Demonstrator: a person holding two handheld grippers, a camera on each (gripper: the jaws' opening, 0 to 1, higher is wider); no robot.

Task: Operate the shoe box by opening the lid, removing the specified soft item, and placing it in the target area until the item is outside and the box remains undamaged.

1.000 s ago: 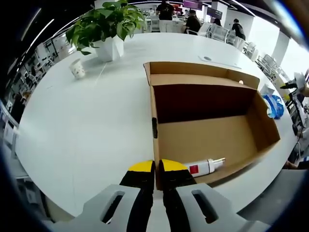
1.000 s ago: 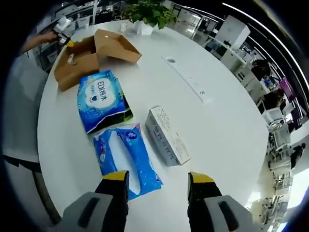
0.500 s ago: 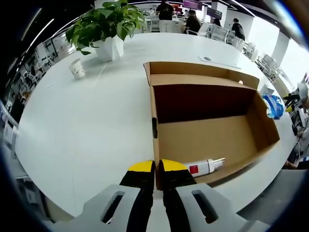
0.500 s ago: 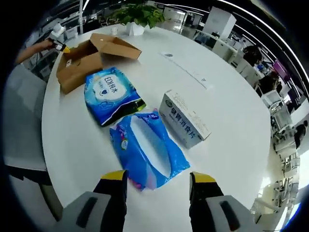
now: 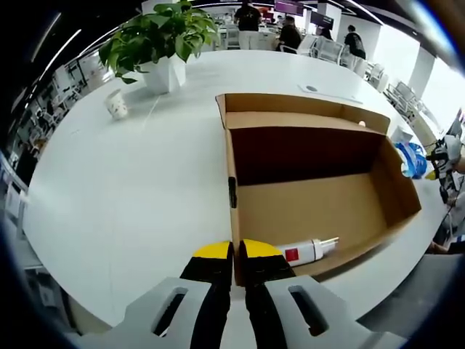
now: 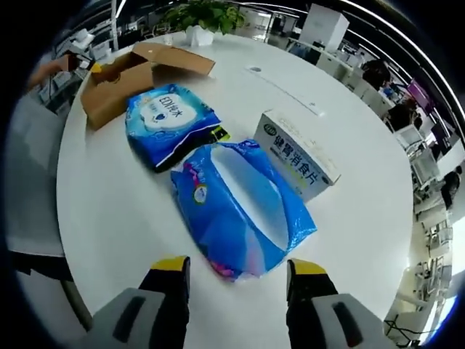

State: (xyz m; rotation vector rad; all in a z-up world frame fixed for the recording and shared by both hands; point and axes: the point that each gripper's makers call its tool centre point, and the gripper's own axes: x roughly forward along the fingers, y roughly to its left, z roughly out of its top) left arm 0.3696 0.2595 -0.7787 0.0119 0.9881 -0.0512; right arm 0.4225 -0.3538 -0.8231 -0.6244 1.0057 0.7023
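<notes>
blue soft pack just ahead of my spread right tool

in the right gripper view my right tool [image 6: 236,273] is spread, the blue soft pack [image 6: 240,211] lying on the white worktop [image 6: 109,211] just above it at frame centre. upper left, a wipes pack [image 6: 168,123] reads "edi"; the white carton [image 6: 301,156]'s print is unreadable. my left tool [image 5: 236,251] is pressed together on the near wall of the open shoe box [image 5: 312,196], low centre.
</notes>
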